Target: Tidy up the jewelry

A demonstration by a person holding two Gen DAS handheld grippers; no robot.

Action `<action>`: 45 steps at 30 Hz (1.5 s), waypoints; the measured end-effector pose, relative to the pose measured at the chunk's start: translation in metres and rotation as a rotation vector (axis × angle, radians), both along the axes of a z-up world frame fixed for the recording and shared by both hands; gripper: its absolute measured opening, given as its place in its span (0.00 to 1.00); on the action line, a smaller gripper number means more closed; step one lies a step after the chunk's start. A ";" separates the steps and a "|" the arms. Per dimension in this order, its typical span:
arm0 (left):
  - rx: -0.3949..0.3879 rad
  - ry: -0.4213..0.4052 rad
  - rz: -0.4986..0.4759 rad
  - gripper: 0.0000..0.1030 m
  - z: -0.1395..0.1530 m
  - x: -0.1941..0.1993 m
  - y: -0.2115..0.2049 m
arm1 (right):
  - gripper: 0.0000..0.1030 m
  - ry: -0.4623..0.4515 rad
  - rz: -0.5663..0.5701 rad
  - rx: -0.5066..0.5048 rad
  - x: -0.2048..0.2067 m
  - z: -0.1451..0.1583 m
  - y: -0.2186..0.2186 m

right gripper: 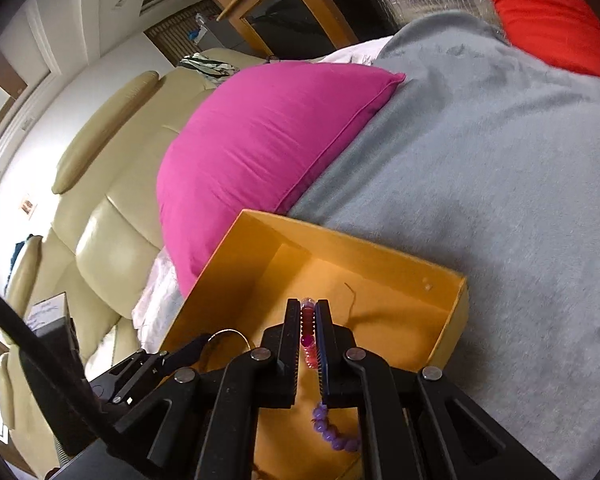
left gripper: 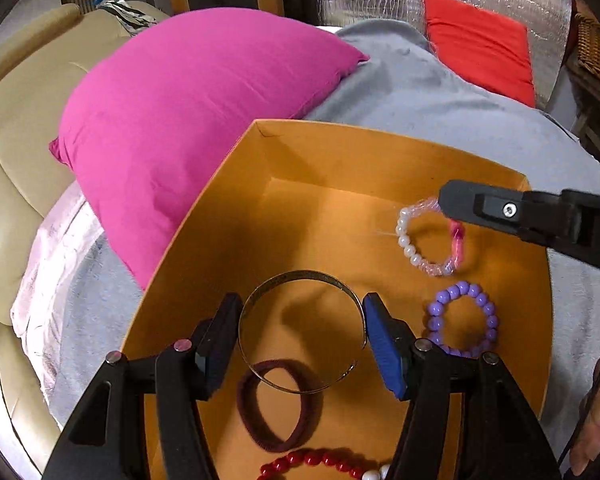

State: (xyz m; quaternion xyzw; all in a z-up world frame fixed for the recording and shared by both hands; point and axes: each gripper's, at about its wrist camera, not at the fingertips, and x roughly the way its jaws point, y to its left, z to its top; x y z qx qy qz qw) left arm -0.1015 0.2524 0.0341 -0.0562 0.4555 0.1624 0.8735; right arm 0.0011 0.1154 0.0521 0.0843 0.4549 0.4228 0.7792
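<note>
You are working over an orange box (left gripper: 204, 216) that is sitting on a grey blanket (left gripper: 440, 92), and the box is where the jewelry goes. Starting on the left, your left gripper (left gripper: 302, 310) is holding a thin metal bangle (left gripper: 300, 276) across its width, one finger on each side, so the ring is staying flat and is not slipping out. It is hanging just above a dark red hair band (left gripper: 280, 408) lying on the box floor, and some red beads (left gripper: 320, 460) are lying at the near edge. A little to the right, a purple bead bracelet (left gripper: 462, 320) is already resting inside the box. Further right, your right gripper (right gripper: 310, 328) is squeezing shut on a pink and pearl bracelet (left gripper: 428, 240), pinching the pink part so the loop is dangling below; it is probably a bit above the box floor, but the picture is too curved to be sure. Both pieces look ready to be let go in the open far half of the box. Around you, a big pink pillow (left gripper: 204, 120) is pressing against the box's left wall, a cream sofa (left gripper: 12, 160) is beyond it, and a red cushion (left gripper: 480, 44) is lying far off. The two grippers are close together, so they may be bumping if you are swinging either one sideways.
</note>
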 end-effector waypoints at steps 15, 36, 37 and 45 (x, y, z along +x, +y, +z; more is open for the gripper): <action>0.110 -0.083 -0.011 0.69 0.032 -0.038 -0.021 | 0.12 -0.061 -0.047 0.010 -0.007 0.010 -0.028; 0.235 -0.266 0.076 0.86 0.095 -0.139 -0.051 | 0.49 -0.320 0.024 -0.126 -0.115 0.059 -0.068; 0.238 -0.272 0.088 0.86 0.096 -0.143 -0.051 | 0.49 -0.332 0.025 -0.131 -0.120 0.061 -0.070; 0.229 -0.285 0.151 0.86 0.106 -0.170 -0.053 | 0.55 -0.418 0.046 -0.136 -0.165 0.075 -0.087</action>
